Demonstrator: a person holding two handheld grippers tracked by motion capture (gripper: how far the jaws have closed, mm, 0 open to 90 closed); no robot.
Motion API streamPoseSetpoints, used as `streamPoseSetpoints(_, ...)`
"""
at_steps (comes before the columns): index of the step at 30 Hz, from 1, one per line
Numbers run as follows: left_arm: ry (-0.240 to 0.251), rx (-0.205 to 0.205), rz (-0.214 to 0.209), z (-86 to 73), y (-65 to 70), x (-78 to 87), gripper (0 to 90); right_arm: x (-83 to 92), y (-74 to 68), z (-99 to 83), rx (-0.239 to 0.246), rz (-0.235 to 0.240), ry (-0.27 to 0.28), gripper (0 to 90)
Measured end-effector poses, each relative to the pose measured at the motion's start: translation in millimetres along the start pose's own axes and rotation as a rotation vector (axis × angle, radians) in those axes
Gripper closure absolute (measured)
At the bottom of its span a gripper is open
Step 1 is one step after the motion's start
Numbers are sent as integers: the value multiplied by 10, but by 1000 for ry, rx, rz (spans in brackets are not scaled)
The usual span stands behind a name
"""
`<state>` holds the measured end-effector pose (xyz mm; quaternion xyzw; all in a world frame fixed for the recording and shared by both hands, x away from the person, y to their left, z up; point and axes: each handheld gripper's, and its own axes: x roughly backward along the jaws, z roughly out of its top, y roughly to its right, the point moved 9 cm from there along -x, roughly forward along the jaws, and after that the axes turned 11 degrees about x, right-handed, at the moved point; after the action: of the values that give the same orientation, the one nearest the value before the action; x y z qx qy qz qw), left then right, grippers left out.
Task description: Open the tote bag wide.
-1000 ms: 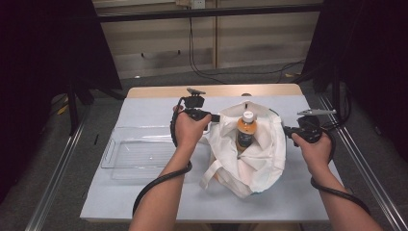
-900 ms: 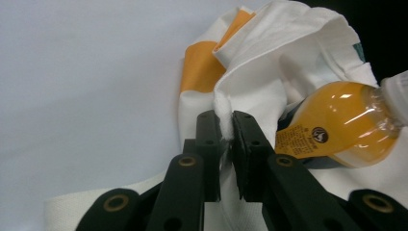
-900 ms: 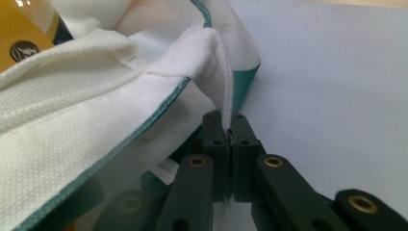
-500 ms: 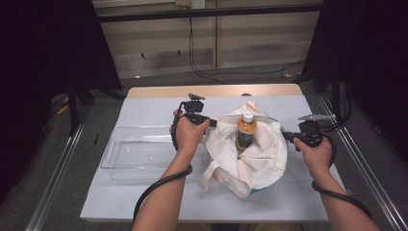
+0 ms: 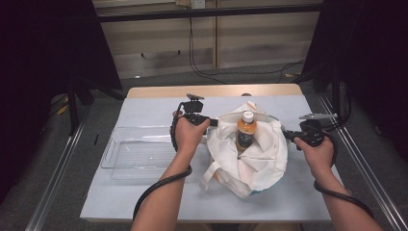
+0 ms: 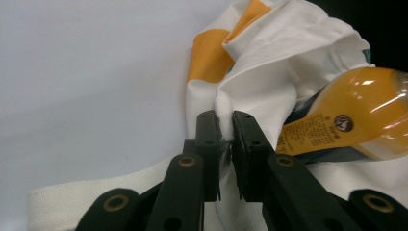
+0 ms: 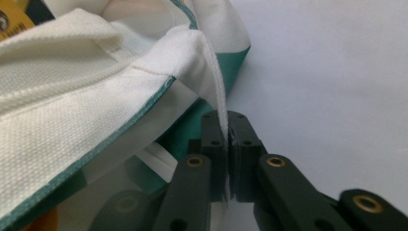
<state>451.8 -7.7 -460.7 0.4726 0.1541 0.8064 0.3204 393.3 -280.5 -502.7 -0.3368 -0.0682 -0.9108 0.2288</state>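
— While both pinch cloth, what step is this?
— Holding the bag (image 5: 248, 159) open mid-tabletop, bottle (image 5: 245, 132) upright inside. Left hand-held gripper (image 6: 224, 126) clamps one rim fold, right hand-held gripper (image 7: 226, 126) the opposite edge.
— Next?
— Probably lifting both rims evenly — or the bottle tips.

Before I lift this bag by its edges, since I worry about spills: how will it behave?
The bag is probably floppy: its cloth folds and bunches where the left gripper pinches it. The bottle standing inside likely makes it bottom-heavy and could tip as the cloth sags. The right gripper holds only a thin edge, which might slip.
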Motion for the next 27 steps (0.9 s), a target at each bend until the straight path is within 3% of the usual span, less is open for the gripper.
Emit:
streamPoseSetpoints(8,13,-22,-15,38,79,54,819,142,4,191,13,7,14,717)
streamPoseSetpoints(15,21,-21,-16,51,95,64,819,270,50,330,4,-6,-9,602)
streamPoseSetpoints(27,21,-38,-6,62,132,74,819,380,129,466,-7,-49,-9,533)
